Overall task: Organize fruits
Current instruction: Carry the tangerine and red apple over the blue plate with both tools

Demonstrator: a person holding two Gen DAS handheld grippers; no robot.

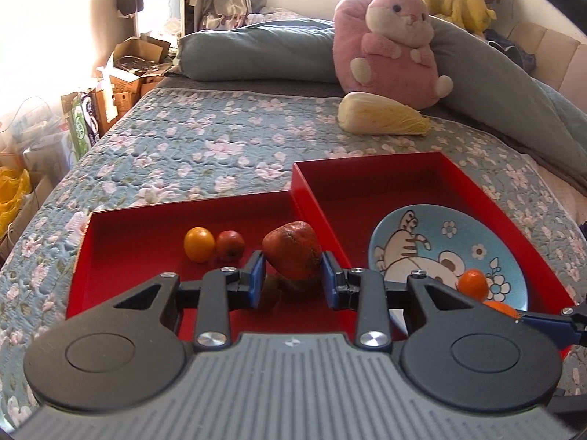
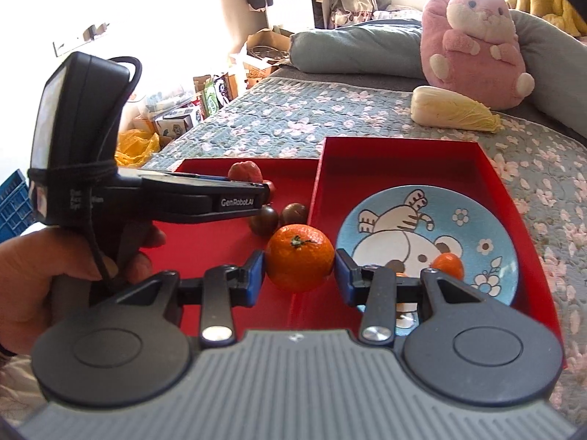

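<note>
My left gripper (image 1: 293, 267) is shut on a red strawberry-shaped fruit (image 1: 290, 253) over the left red tray (image 1: 121, 256). In that tray lie a small yellow-orange fruit (image 1: 199, 244) and a small red fruit (image 1: 230, 245). My right gripper (image 2: 299, 262) is shut on a tangerine (image 2: 299, 256) above the seam between the two trays. Two dark brown fruits (image 2: 264, 220) lie behind it. The right red tray (image 2: 403, 154) holds a blue cartoon plate (image 2: 477, 227) with a small orange fruit (image 2: 448, 264) on it. A hand (image 2: 33, 278) holds the left gripper (image 2: 266, 187).
Both trays rest on a floral quilt (image 1: 205, 146). Behind them lie a napa cabbage (image 1: 381, 115), a pink plush toy (image 1: 389, 40) and a grey-blue duvet (image 1: 256, 51). Cardboard boxes (image 1: 128, 73) and bags crowd the floor to the left of the bed.
</note>
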